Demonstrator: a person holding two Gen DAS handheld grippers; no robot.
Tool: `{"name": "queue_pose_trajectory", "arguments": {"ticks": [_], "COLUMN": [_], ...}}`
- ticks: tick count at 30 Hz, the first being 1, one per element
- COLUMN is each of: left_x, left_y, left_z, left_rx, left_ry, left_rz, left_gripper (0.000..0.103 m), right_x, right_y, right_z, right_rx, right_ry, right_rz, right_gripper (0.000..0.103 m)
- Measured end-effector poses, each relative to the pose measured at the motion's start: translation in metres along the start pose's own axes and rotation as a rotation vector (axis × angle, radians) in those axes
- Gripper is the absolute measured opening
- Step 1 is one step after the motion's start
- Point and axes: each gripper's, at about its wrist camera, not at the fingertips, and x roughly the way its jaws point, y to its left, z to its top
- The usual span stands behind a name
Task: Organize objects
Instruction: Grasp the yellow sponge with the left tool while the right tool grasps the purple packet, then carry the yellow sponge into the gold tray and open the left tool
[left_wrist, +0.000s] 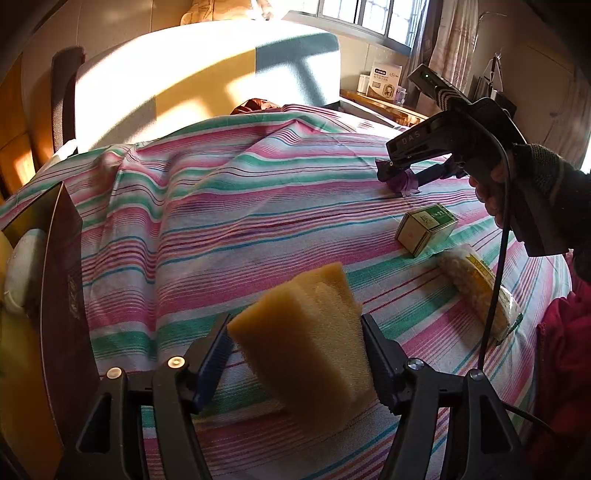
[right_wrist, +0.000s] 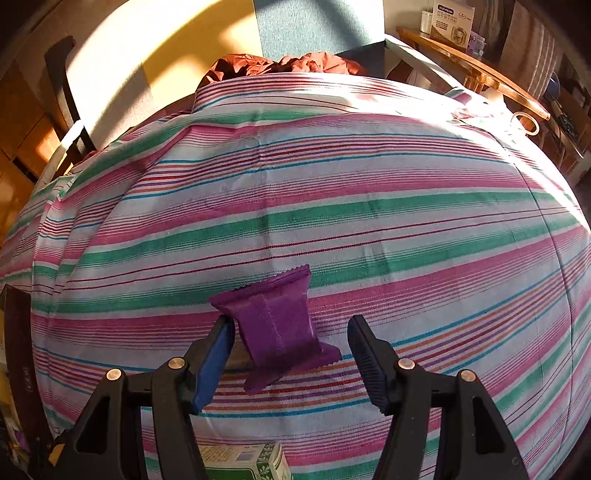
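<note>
Between the jaws of your left gripper (left_wrist: 295, 365), closest to you, sits one yellow sponge block (left_wrist: 303, 343). It looks tilted and blurred; the right pad touches its side, the left pad stands just clear, so the grip reads as loose rather than clamped. Just left of it rises the dark wall of a box (left_wrist: 62, 295) with one pale round item inside, likely the place for sorted things.

Under your right gripper (right_wrist: 291, 354), one purple snack packet (right_wrist: 275, 325) lies on the striped cloth (right_wrist: 332, 184). The jaws stand partly open around it; the left pad is at its edge, the right pad is apart from it. It is not yet gripped.

A little farther across the cloth lie one small green-and-white carton (left_wrist: 426, 229) and one clear bag of yellow pieces (left_wrist: 476, 284), close together.

The step in hand seems to be picking up the packet. Next, you would close the right jaws evenly on it, then lift. The sponge's next move I cannot judge.
</note>
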Motion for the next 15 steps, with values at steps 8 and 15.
{"name": "queue_pose_trajectory", "arguments": {"ticks": [8,15], "left_x": [-0.001,-0.005], "left_y": [-0.001,0.003], "left_z": [-0.001,-0.001], "left_rx": [0.008,-0.006], "left_ry": [-0.003,-0.01], "left_rz": [0.008,-0.02], "left_gripper": [0.069,0.061], "right_x": [-0.02,-0.057], "right_y": [0.028,0.076], "right_z": [-0.016,-0.058], "right_rx": [-0.088,-0.137], "right_ry": [-0.06,-0.094], "right_rz": [0.012,0.153], "right_gripper": [0.033,0.033]}}
